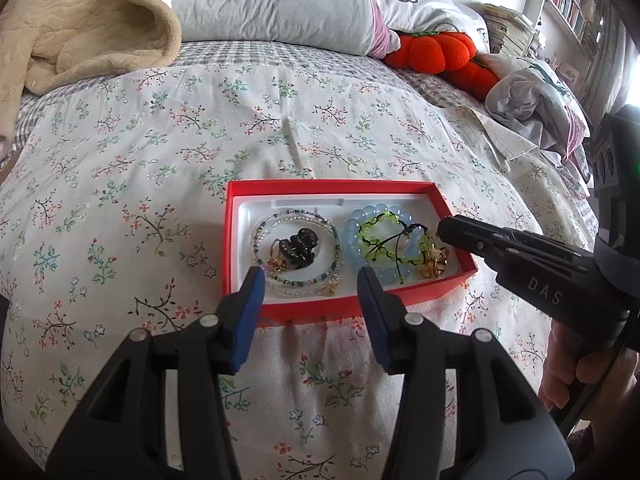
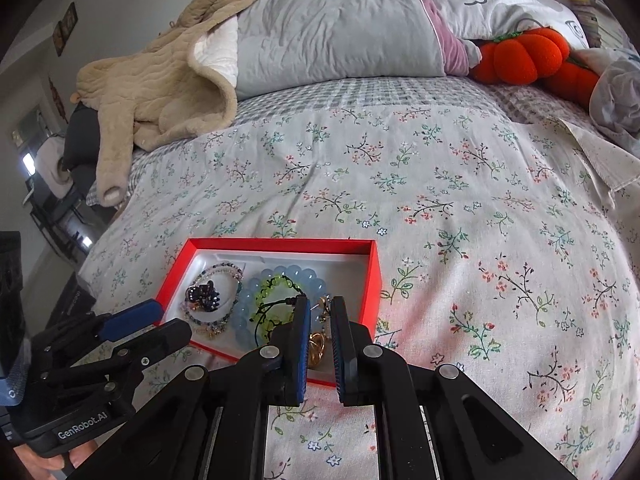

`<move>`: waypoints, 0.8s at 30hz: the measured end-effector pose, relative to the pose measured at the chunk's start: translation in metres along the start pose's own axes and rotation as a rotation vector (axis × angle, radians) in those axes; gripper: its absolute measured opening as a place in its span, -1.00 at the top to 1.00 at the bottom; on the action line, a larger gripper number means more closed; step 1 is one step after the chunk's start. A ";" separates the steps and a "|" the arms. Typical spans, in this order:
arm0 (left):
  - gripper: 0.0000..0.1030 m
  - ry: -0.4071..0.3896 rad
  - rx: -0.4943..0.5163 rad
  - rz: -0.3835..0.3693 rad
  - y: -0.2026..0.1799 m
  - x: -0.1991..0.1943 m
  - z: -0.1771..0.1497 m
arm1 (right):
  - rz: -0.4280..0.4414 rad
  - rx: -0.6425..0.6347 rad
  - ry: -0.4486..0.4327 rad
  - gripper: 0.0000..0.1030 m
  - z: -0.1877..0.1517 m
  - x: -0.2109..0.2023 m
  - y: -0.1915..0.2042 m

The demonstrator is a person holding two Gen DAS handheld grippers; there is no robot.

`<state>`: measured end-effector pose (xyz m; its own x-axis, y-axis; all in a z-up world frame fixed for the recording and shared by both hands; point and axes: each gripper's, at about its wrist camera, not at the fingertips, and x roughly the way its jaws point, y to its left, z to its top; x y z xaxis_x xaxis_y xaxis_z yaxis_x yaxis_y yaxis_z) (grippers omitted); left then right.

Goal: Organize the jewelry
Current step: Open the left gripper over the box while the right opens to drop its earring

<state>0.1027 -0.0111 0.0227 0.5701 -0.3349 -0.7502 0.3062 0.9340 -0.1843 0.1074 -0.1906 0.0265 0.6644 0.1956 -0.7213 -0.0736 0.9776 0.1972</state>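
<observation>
Jewelry, beaded bracelets and gold pieces, lies in our red cardboard box on the floral bedspread; left gripper gapes empty above it, right gripper is pinched together over the gold pieces.

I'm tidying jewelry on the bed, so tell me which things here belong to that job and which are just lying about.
Part of the job:
red box
blue bead bracelet
green bead bracelet
thin beaded bracelets
black hair clip
gold pieces

Lying about:
orange pumpkin plush
beige blanket
grey pillow
</observation>
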 end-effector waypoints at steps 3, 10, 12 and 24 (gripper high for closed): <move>-0.10 0.007 -0.007 0.023 0.002 0.002 0.001 | 0.006 -0.002 -0.013 0.78 0.001 0.000 -0.001; -0.49 0.000 -0.011 0.078 0.003 -0.007 -0.001 | 0.014 0.011 0.020 0.70 0.000 -0.009 -0.010; -0.56 0.006 -0.006 0.100 0.003 -0.009 -0.004 | 0.011 0.012 0.022 0.70 -0.003 -0.016 -0.012; -0.99 0.105 -0.005 0.239 -0.005 -0.026 -0.039 | -0.023 0.021 0.010 -0.47 -0.038 -0.072 -0.014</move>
<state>0.0568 -0.0021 0.0180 0.5434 -0.0904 -0.8346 0.1689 0.9856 0.0032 0.0325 -0.2152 0.0509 0.6583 0.1744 -0.7323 -0.0430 0.9799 0.1947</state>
